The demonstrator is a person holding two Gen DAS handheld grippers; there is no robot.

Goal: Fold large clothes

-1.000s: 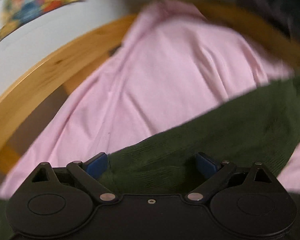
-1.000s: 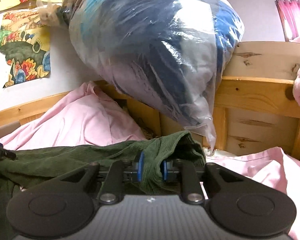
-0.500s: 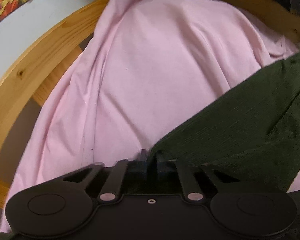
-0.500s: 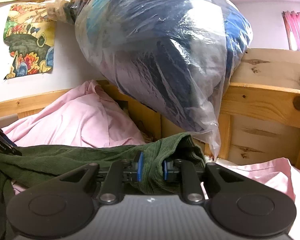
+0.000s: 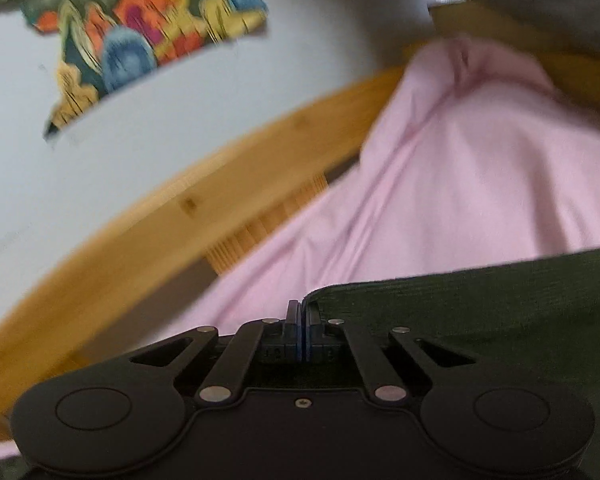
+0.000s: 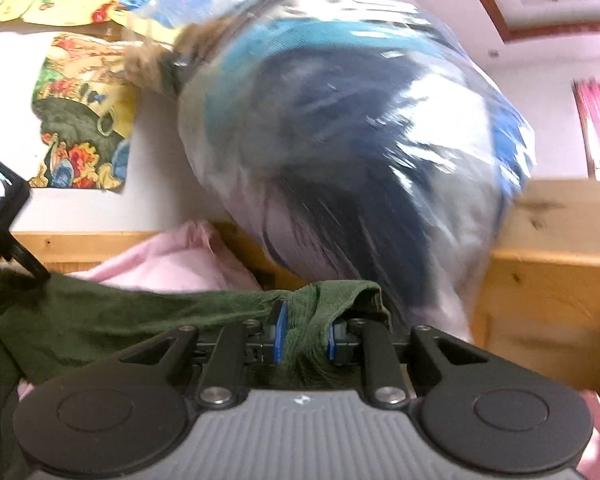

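Observation:
A dark green corduroy garment [image 5: 480, 316] is stretched in the air between my two grippers, above a pink sheet [image 5: 460, 184]. My left gripper [image 5: 302, 316] is shut on one corner of the garment's edge. My right gripper [image 6: 303, 326] is shut on a bunched fold of the same garment [image 6: 140, 320], with its blue pads pressing the cloth from both sides. The left gripper's body [image 6: 4, 216] shows at the left edge of the right wrist view, holding the garment's far end.
A wooden bed rail [image 5: 172, 224] runs behind the pink sheet, under a white wall with colourful posters [image 6: 84, 120]. A large clear plastic bag of clothes [image 6: 340, 140] rests on the wooden headboard [image 6: 552, 272] right ahead of my right gripper.
My left gripper closed on the green garment's edge and then rose, bringing wall and poster into view. My right gripper also lifted, still gripping its fold.

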